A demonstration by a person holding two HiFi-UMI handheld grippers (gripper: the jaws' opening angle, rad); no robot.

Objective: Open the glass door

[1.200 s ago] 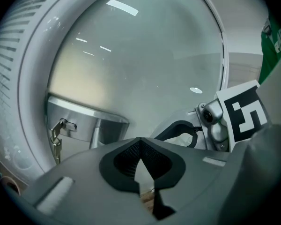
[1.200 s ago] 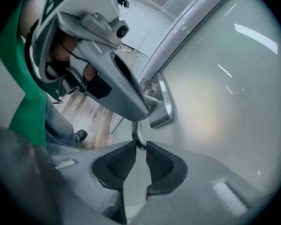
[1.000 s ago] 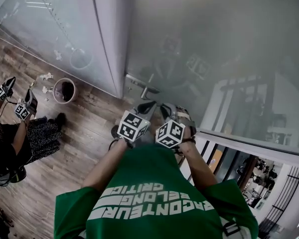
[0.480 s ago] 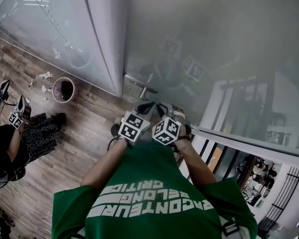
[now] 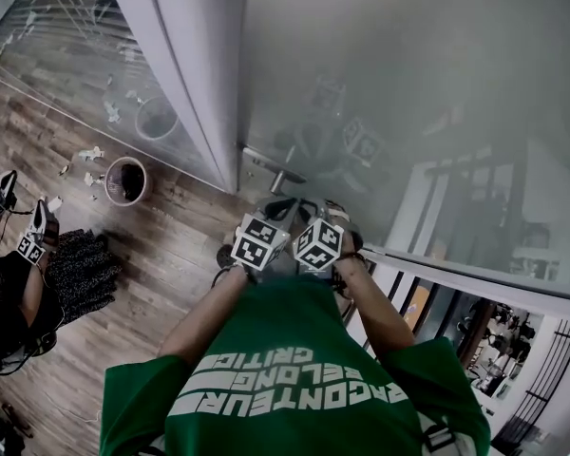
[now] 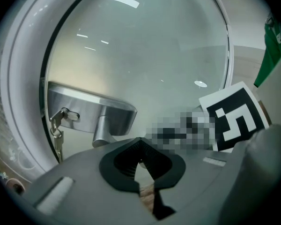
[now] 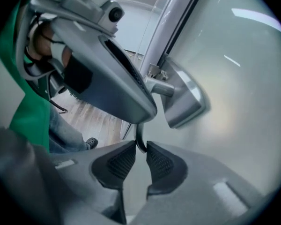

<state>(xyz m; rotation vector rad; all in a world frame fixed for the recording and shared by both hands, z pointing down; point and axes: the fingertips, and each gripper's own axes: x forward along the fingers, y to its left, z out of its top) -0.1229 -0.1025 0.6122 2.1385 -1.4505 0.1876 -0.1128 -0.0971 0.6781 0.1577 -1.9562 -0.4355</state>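
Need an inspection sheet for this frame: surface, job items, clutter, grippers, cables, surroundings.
Surface: wood plank floor.
Job's things: frosted glass door looks shut; metal lever handle untouched, key hanging at the lock.
Clutter: round bin with paper scraps beside it.
Grippers: left gripper shut, empty, short of the handle; right gripper jaws narrowly apart.
Cables: thin dark loop under the left gripper, at the right jaws' tips.
Surroundings: second person at left with two grippers; railing lower right.
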